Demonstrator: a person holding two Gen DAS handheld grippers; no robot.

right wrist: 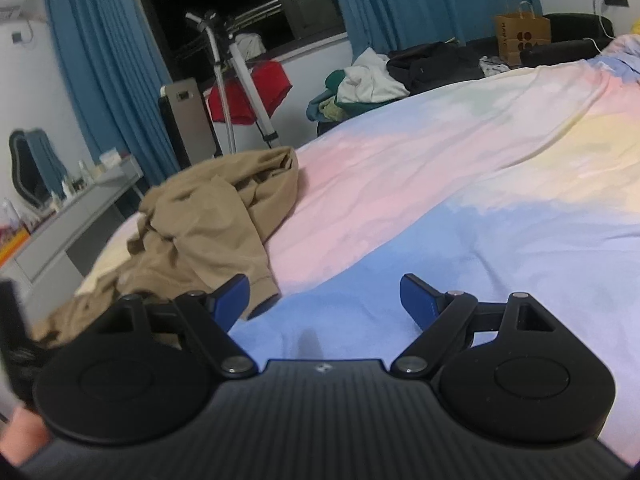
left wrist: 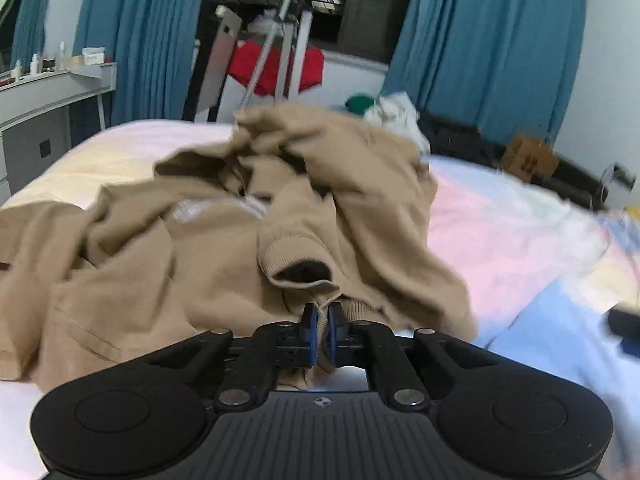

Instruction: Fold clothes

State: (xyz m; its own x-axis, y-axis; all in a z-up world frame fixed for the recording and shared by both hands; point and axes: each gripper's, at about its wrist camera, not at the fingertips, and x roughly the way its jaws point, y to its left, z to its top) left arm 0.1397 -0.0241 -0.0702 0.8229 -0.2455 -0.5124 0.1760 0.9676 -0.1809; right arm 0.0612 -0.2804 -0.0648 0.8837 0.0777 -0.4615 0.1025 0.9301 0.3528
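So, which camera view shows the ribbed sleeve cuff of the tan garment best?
The left wrist view: the ribbed cuff lies open, directly ahead of the left gripper, which pinches tan fabric. The right wrist view shows the tan garment crumpled at the left, with only a cuff edge.

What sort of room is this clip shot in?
A bedroom, most likely: a bed with a pastel cover fills the view, a dressing table with a mirror stands by the wall, and clothes are piled by the curtained window.

Bed point(right wrist: 460, 184), crumpled tan garment point(right wrist: 216, 216)
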